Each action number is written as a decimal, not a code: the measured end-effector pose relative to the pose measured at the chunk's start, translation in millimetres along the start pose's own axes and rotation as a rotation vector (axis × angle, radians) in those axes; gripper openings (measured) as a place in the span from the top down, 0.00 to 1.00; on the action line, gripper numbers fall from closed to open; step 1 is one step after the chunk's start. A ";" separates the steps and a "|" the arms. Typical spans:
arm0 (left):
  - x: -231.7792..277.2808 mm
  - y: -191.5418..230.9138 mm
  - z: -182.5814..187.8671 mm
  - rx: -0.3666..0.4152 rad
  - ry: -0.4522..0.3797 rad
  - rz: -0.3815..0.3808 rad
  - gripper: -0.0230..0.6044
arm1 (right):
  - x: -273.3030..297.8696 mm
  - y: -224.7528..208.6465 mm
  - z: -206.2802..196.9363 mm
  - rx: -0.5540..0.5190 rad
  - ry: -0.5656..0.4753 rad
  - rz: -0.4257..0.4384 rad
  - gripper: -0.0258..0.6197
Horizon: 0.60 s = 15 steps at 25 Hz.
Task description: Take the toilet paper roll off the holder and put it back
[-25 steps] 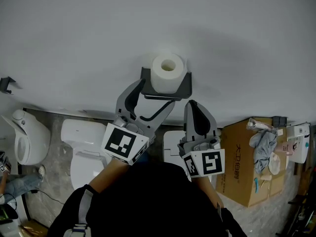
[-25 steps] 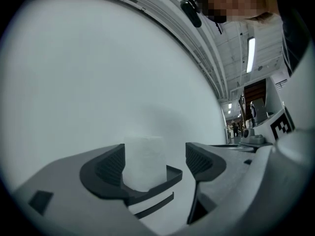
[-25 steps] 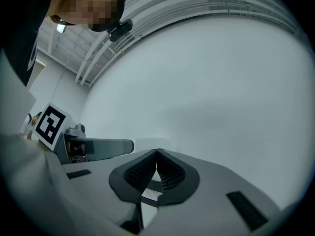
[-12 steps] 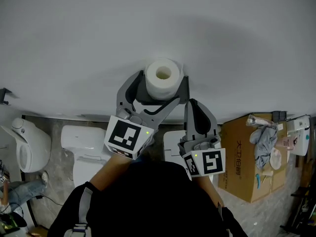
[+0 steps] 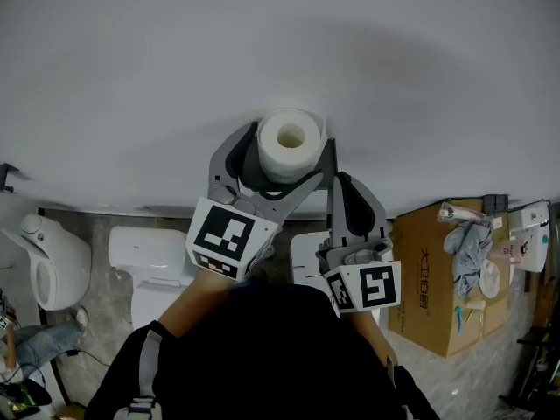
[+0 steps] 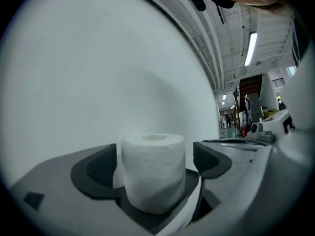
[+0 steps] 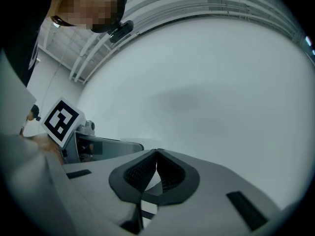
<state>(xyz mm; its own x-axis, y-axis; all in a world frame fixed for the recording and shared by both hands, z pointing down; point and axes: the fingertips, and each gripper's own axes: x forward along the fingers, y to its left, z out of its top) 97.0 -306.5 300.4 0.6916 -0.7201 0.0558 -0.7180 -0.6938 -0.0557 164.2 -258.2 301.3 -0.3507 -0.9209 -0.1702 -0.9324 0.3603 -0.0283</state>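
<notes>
1. Roll status: toilet paper roll (image 5: 290, 140) stands on end, core up, in the dark holder (image 6: 147, 220) on the wall (image 5: 262, 42). We judge the raised rim keeps it from sliding off.
2. Left gripper (image 6: 155, 163) comes in level and straddles the roll, one pad on each side. Its jaws are spread wide and have just been opening, with the roll between them. We see a clear gap at one pad. The other pad is close, and we can't tell whether it touches. Nothing is squeezed.
3. We read that as lined up for a side grasp, or just let go.
4. Right gripper (image 7: 156, 168) has its jaws pressed together on nothing. It sits low beside the left, likely parked out of the way.
5. Count: one roll, one holder, two grippers, one cardboard box (image 5: 433, 278) on the floor.
</notes>
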 end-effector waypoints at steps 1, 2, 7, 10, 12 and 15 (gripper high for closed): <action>0.3 0.8 1.4 0.004 0.000 -0.002 0.21 | 0.4 0.0 0.6 -0.002 -0.001 -0.001 0.92; 0.7 1.6 2.2 0.005 -0.001 -0.005 0.21 | 0.7 0.1 0.6 -0.006 0.000 -0.002 0.92; 4.8 1.9 -1.0 0.000 0.020 -0.027 0.21 | 1.1 -1.1 -1.7 -0.013 0.007 -0.005 0.92; 6.2 1.7 -3.8 0.000 0.033 -0.033 0.21 | 0.7 -1.0 -2.1 -0.013 0.007 -0.008 0.92; 7.8 2.1 -5.4 -0.001 0.042 -0.036 0.21 | 1.2 -1.0 -1.7 -0.012 0.004 -0.010 0.92; 10.5 4.5 -5.5 0.008 0.045 -0.023 0.21 | 2.1 -1.9 -1.9 -0.012 0.003 -0.011 0.92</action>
<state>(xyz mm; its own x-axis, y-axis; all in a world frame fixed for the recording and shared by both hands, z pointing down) 100.6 -317.1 306.2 0.7037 -0.7031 0.1024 -0.7010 -0.7105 -0.0615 165.1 -261.1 302.9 -0.3403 -0.9254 -0.1666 -0.9373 0.3480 -0.0185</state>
